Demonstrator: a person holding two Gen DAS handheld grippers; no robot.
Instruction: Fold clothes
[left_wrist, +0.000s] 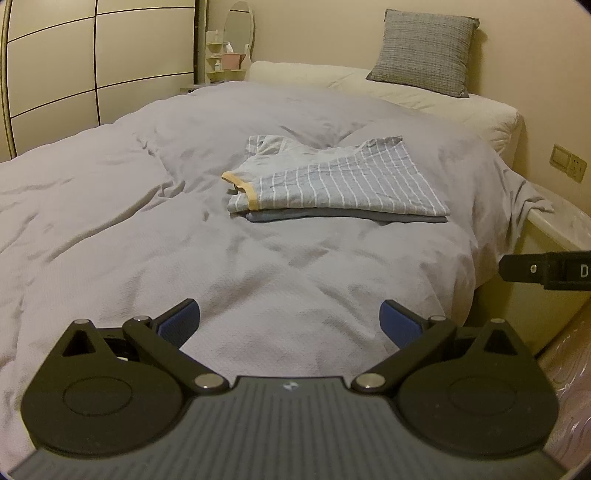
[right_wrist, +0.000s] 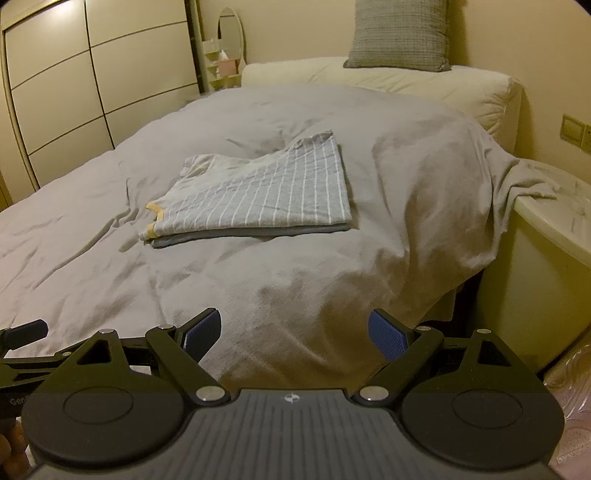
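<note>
The striped shirt (left_wrist: 332, 181) lies in the middle of the frame on the grey duvet (left_wrist: 110, 229), folded into a rough rectangle on top of a darker folded garment (left_wrist: 314, 217). Its yellow-trimmed edge (left_wrist: 240, 182) points to the left of the frame, and its far upper part looks loose and rumpled rather than flat.

The left gripper (left_wrist: 290, 319) sits at the bottom centre of its view with its blue pads (left_wrist: 181, 321) spread wide, holding nothing and well short of the shirt. The right gripper (right_wrist: 294, 328) is likewise spread apart and empty at the bottom of its view, with the shirt (right_wrist: 258, 192) ahead and slightly left.

The fold looks nearly finished, or a tidy-up remains. To do it well, each gripper should likely reach a separate corner of the rumpled far edge, pinch only the top layer, and draw it flat without dragging the pile beneath or bunching the duvet.
</note>
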